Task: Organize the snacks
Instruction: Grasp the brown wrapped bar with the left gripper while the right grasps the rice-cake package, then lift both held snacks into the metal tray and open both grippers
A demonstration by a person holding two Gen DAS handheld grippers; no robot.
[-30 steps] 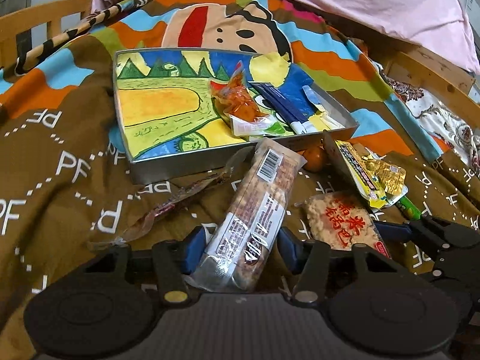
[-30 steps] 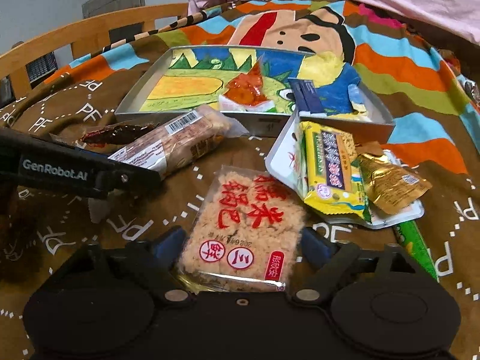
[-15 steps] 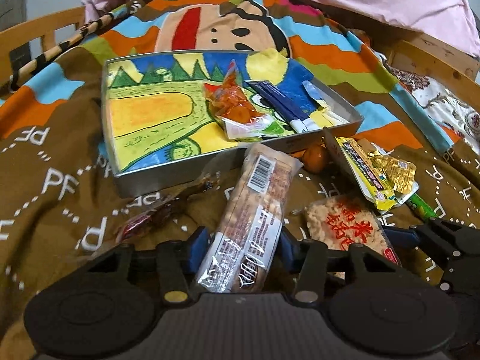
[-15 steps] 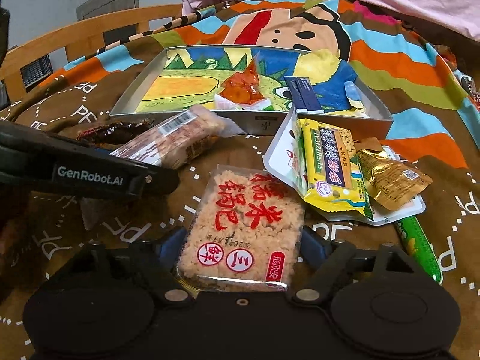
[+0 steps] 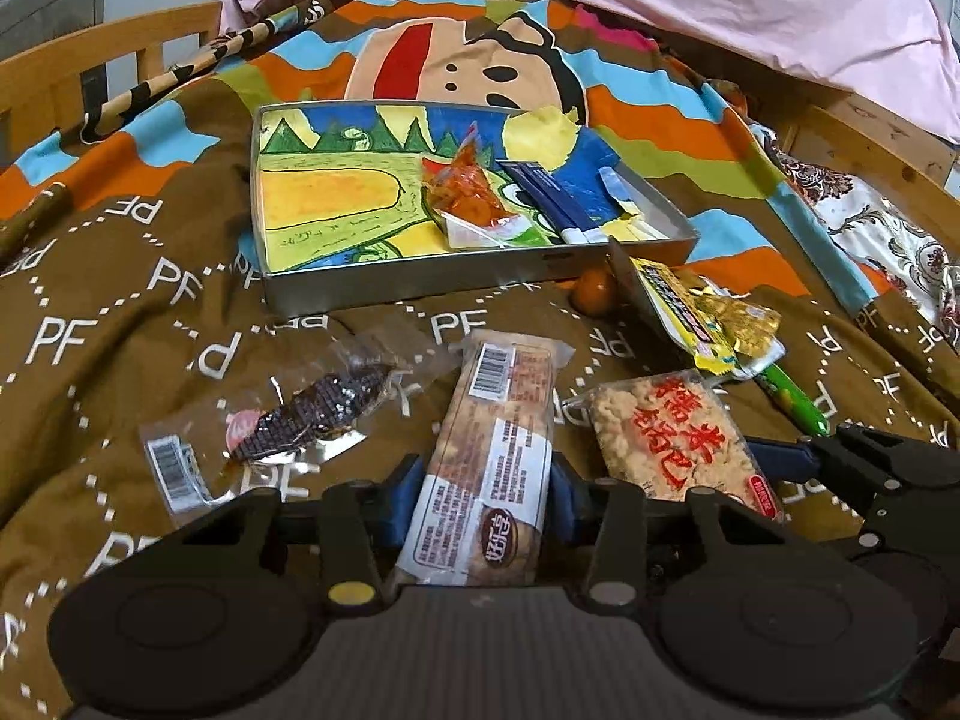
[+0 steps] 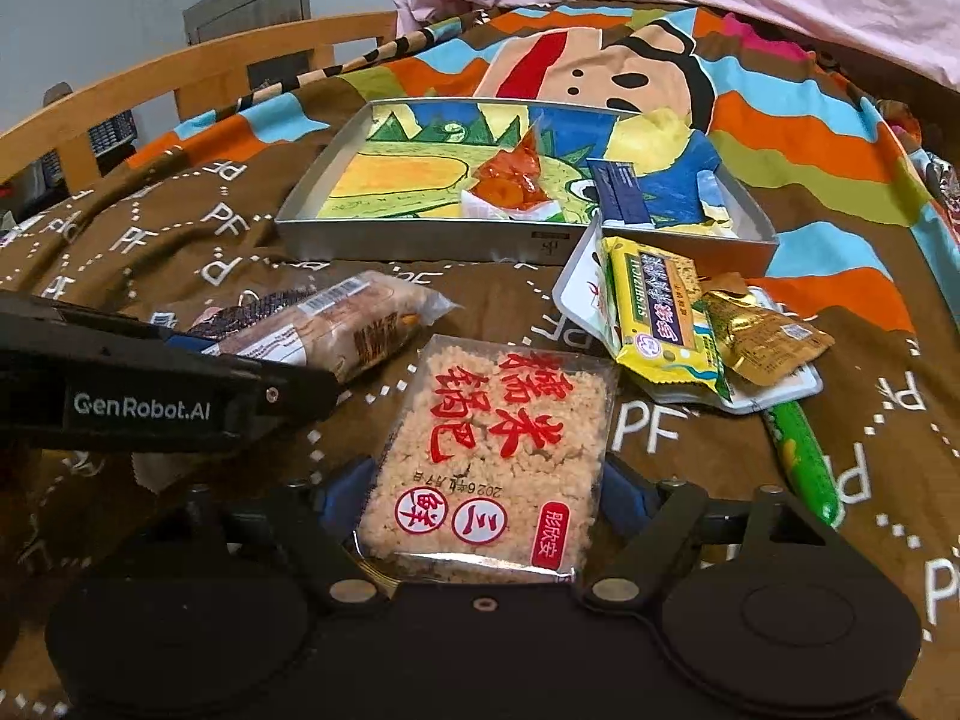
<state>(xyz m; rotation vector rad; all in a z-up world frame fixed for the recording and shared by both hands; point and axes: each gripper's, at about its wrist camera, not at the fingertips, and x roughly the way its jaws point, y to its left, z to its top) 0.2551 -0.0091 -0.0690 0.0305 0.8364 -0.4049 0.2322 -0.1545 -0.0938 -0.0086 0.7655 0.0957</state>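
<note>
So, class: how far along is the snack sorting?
Done: an orange pack and blue sachets lie in the tin. In hand: left gripper closing on the long bar, right gripper around the rice cake. Left: yellow pack, gold pack, corn.

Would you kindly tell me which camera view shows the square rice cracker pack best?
The right wrist view: the rice cracker pack lies central, whole, its red print readable. In the left wrist view the pack sits off to the right, partly hidden behind the hand-held gripper.
</note>
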